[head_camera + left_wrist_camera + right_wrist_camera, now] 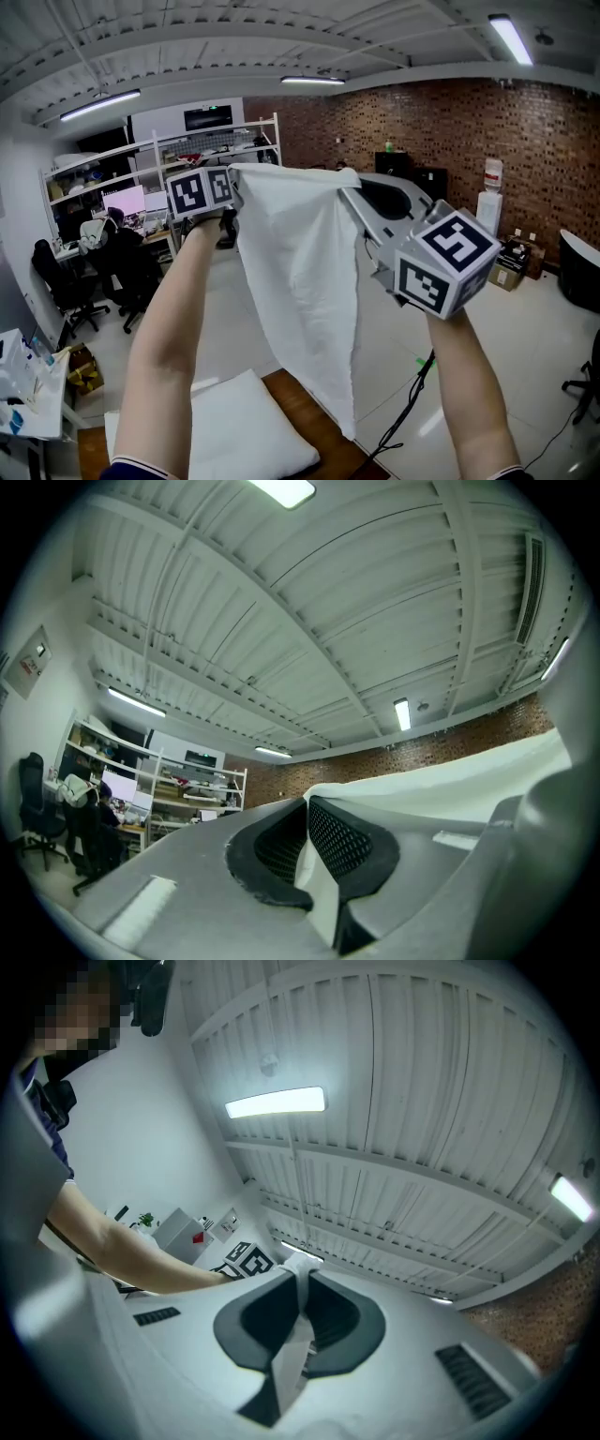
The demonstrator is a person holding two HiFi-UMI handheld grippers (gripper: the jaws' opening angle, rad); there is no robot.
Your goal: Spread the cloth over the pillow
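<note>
White cloth (300,281): held up in the air by its two top corners, it hangs in a long fold that narrows downward. It is high over the pillow (246,436) and slightly to the right of it, and its low tip shows just past the pillow's right side.
Pillow: white and lying flat, not yet under the cloth.
Left tongs (307,803): clenched on the cloth's upper left corner, with white fabric pinched between the black meshed pads, high above the pillow.
Right tongs (302,1279): clenched on the upper right corner, with a strip of cloth running down between the dark pads, high above the pillow and to its right.
Top edge: it runs almost level from one pair of tongs to the other.
Forearms (173,328): both are bare and raised; the left rises over the pillow, the right to the pillow's right.
Desk (309,412): brown wood directly under the pillow.
Floor (525,328): pale and glossy, beyond the pillow and to its right; a black cable (410,408) trails across it right of the pillow.
Rack (220,150): a white, cluttered rack far behind the pillow.
Chairs (61,281): black office chairs far off to the pillow's left.
Wall (441,122): red brick, far behind the pillow on the right.
</note>
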